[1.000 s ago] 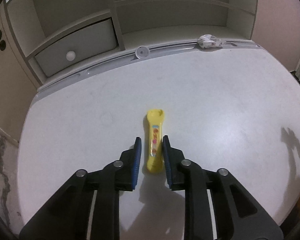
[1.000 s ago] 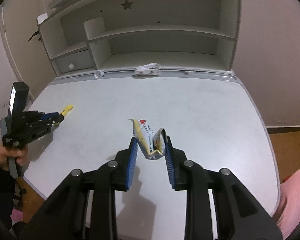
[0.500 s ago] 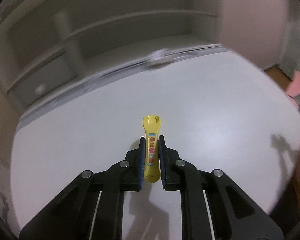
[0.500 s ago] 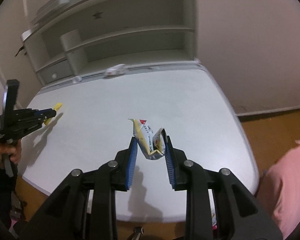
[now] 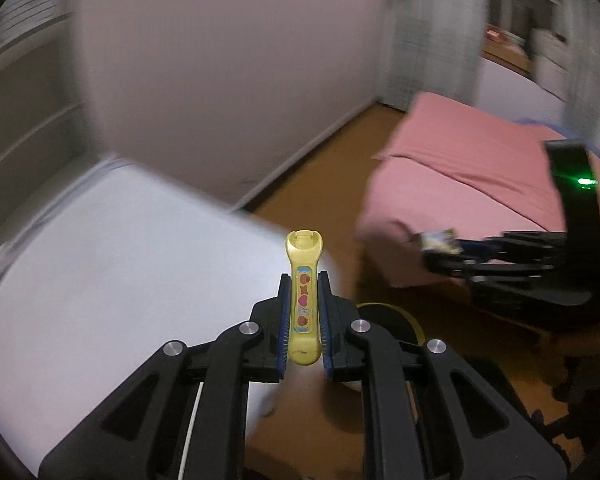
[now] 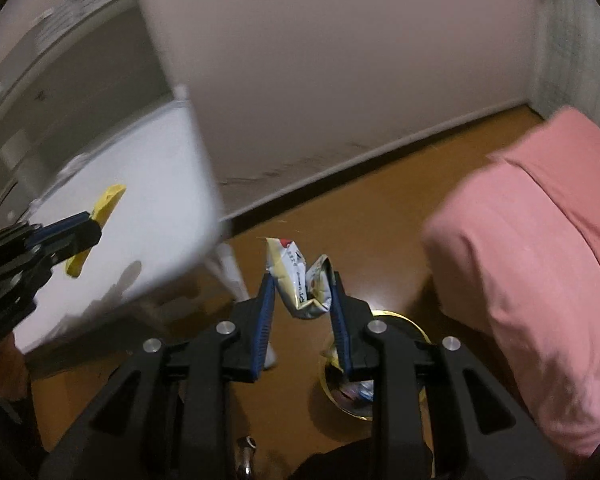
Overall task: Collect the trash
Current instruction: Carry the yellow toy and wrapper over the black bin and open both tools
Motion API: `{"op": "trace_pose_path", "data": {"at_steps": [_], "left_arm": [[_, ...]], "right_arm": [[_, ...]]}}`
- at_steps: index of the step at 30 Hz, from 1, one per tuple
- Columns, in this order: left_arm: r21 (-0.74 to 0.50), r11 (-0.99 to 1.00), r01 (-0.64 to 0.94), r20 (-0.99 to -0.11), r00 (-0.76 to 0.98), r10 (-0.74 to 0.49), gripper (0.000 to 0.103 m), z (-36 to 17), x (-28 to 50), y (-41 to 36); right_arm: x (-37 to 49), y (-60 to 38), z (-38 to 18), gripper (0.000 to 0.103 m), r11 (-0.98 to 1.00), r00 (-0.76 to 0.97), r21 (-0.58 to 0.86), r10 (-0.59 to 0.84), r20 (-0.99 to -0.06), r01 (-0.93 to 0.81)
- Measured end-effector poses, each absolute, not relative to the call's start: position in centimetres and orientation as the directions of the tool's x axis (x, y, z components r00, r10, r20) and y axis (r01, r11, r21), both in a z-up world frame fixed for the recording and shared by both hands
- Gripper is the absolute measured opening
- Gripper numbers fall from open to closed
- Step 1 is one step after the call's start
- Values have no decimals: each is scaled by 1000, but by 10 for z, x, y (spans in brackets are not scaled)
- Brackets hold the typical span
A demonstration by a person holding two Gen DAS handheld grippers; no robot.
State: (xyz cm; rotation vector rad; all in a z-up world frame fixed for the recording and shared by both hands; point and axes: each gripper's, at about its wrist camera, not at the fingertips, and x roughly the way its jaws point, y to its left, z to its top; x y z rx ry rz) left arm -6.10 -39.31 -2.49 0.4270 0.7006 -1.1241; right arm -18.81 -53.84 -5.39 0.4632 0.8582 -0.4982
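Note:
My left gripper is shut on a long yellow plastic piece with coloured stickers, held in the air past the corner of the white desk. My right gripper is shut on a crumpled white and yellow snack wrapper above the brown floor. A round bin with a yellow rim stands on the floor just below and right of the right gripper, with scraps inside. In the left wrist view the bin shows behind the fingers. The right wrist view shows the left gripper with the yellow piece over the desk's edge.
A bed with a pink cover fills the right side, close to the bin. A white desk leg stands left of the bin. The wall and its skirting run behind. The desk's shelf unit is at the far left, blurred.
The left jaws closed on the yellow piece and lifted it off the desk. Both grippers swung right, away from the desk, out over the floor by the bed; the right one kept its wrapper.

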Motion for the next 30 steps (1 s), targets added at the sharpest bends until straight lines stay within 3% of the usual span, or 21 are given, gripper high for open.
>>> {"op": "trace_pose_path", "data": {"at_steps": [10, 21, 30], "left_arm": [[-59, 216, 975, -755, 98, -649, 12, -119, -122, -492], [-141, 308, 941, -847, 46, -530, 12, -269, -93, -542], [-141, 347, 927, -886, 38, -462, 12, -327, -89, -548]], "right_arm": [[-241, -592, -130, 27, 665, 443, 187, -239, -864, 723], [-236, -611, -260, 27, 636, 359, 193, -141, -923, 747], [-238, -615, -325, 27, 604, 316, 214, -66, -947, 768]]}}
